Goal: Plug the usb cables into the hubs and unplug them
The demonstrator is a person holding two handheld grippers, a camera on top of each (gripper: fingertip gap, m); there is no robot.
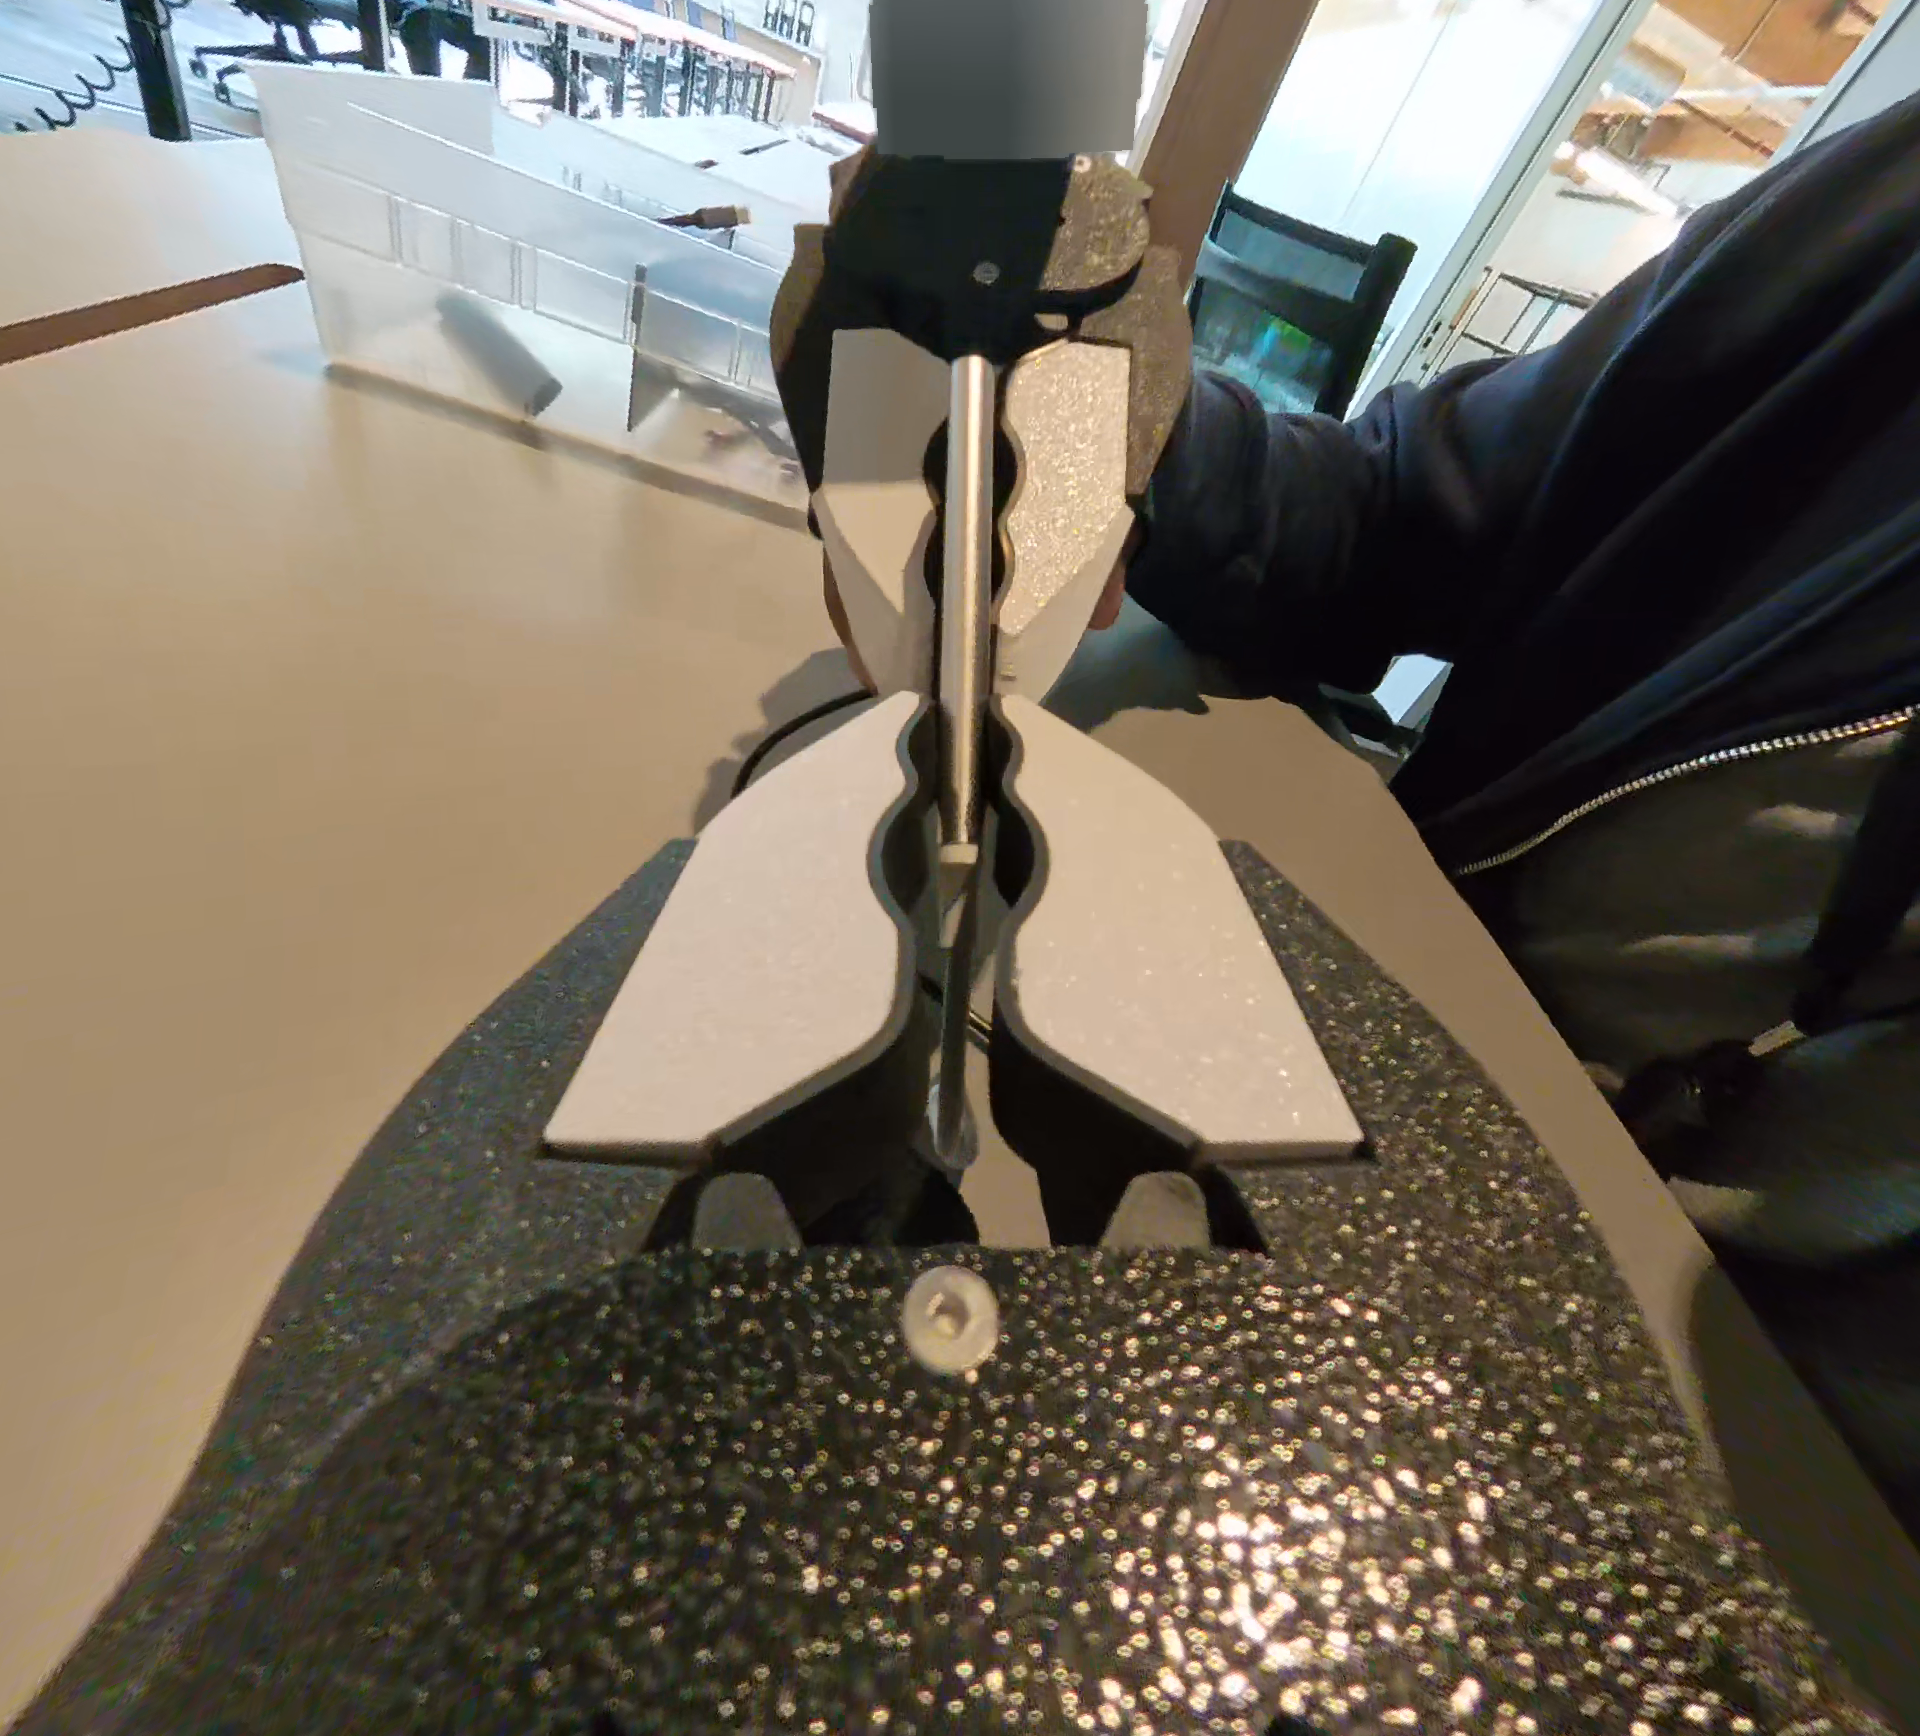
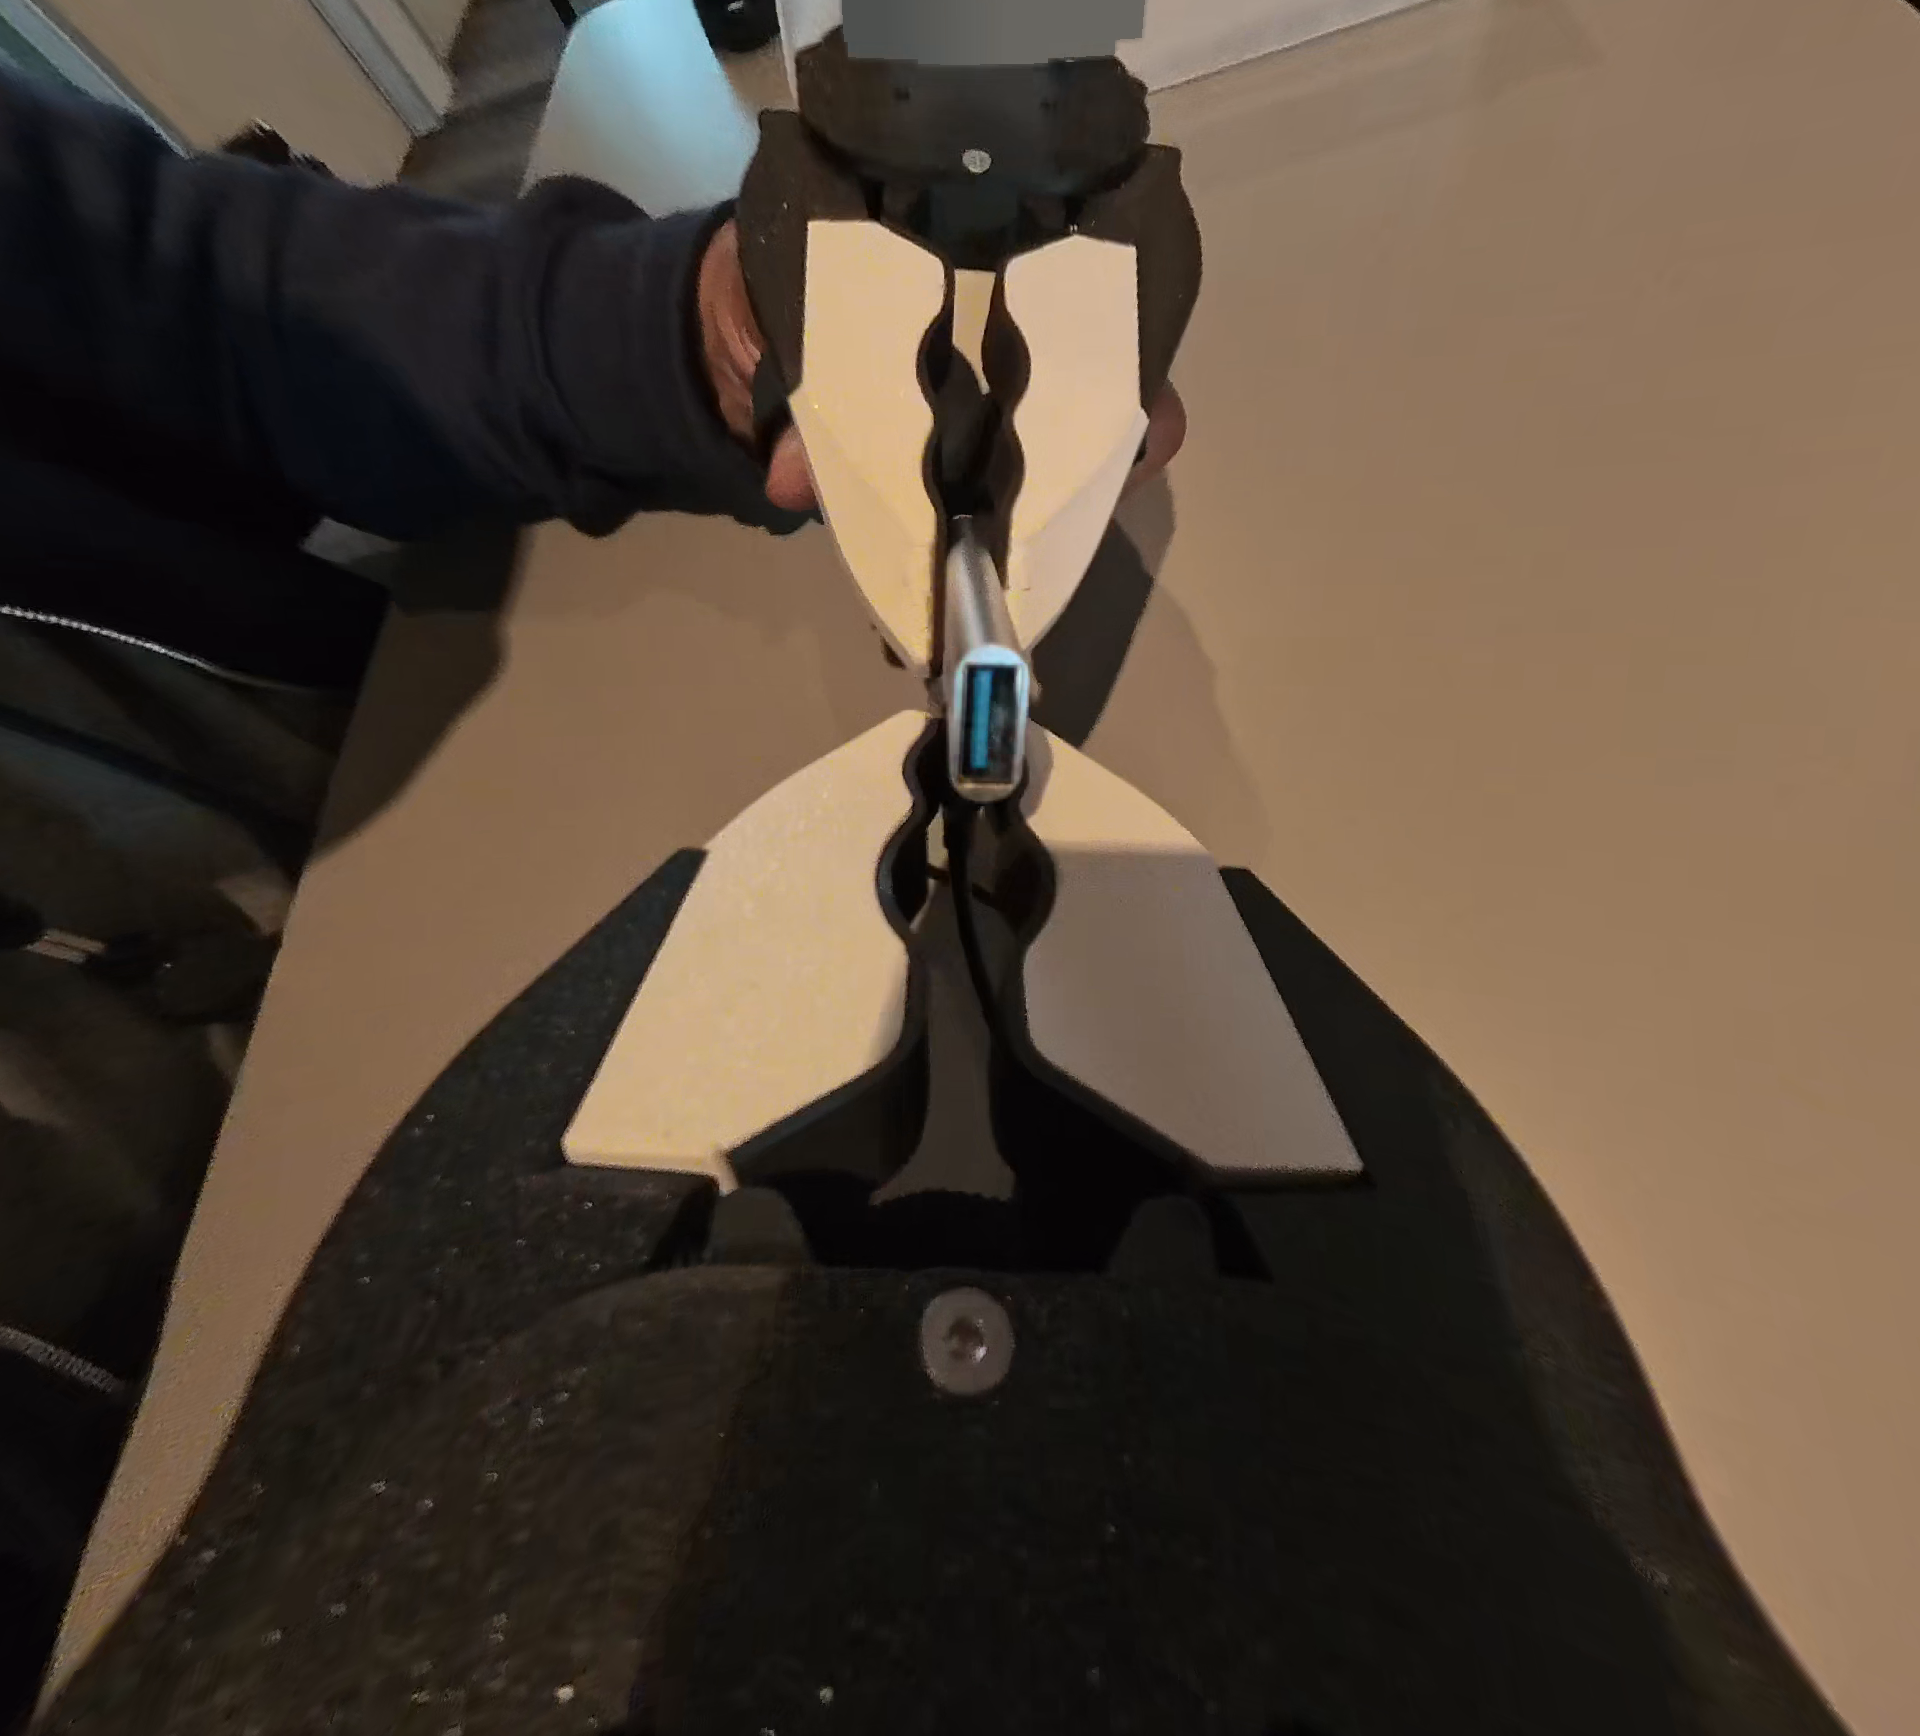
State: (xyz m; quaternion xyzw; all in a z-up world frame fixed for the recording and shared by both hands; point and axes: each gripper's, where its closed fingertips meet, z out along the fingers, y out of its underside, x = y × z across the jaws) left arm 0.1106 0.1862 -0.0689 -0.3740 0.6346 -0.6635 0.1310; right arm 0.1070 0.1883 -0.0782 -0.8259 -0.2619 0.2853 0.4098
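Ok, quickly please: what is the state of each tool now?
Left tool: closed on the silver hub.
Right tool: nearly closed, with a black cable between its fingers; a real grip cannot be told.

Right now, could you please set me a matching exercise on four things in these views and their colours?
Things:
1 hub
2 table
3 sleeve
4 storage box

Colours:
a beige
b clear
c silver
d dark navy

Pairs: 1-c; 2-a; 3-d; 4-b
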